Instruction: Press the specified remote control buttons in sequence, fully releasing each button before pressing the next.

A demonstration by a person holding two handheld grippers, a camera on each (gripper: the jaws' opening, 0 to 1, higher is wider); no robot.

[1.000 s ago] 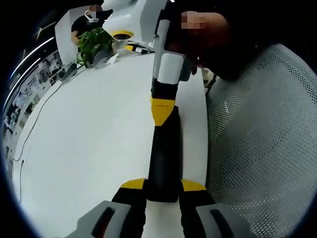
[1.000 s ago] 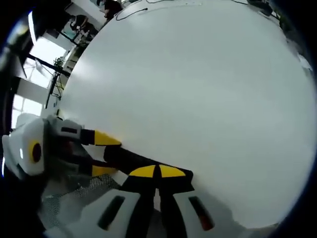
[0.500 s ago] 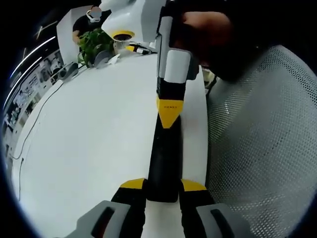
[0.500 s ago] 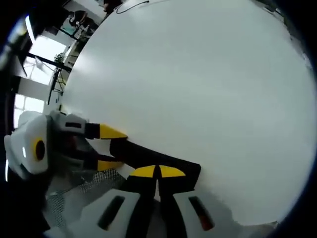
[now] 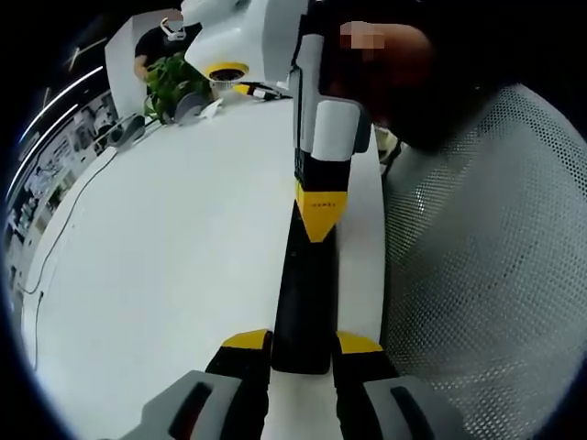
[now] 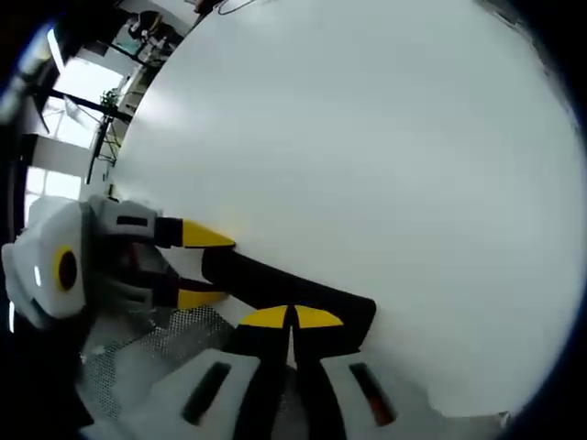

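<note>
Left gripper (image 5: 301,344): jaws clamped on the near end of the remote (image 5: 305,284), one on each long side. Right gripper (image 6: 292,318): jaws closed together, tips meeting, resting on the remote's top face (image 6: 275,289); also seen from the far side (image 5: 321,215), yellow tip pointing down onto the remote. Remote: black, long, narrow, lying flat on the white tabletop (image 5: 165,247), close to its right edge, beside a mesh chair (image 5: 486,275). Probably light, stiff, with smooth plastic sides, so likely to slide or tip under a push. Best held low on both long sides, clear of the buttons. Buttons themselves too dark to tell apart. Plant (image 5: 174,82) far left.
</note>
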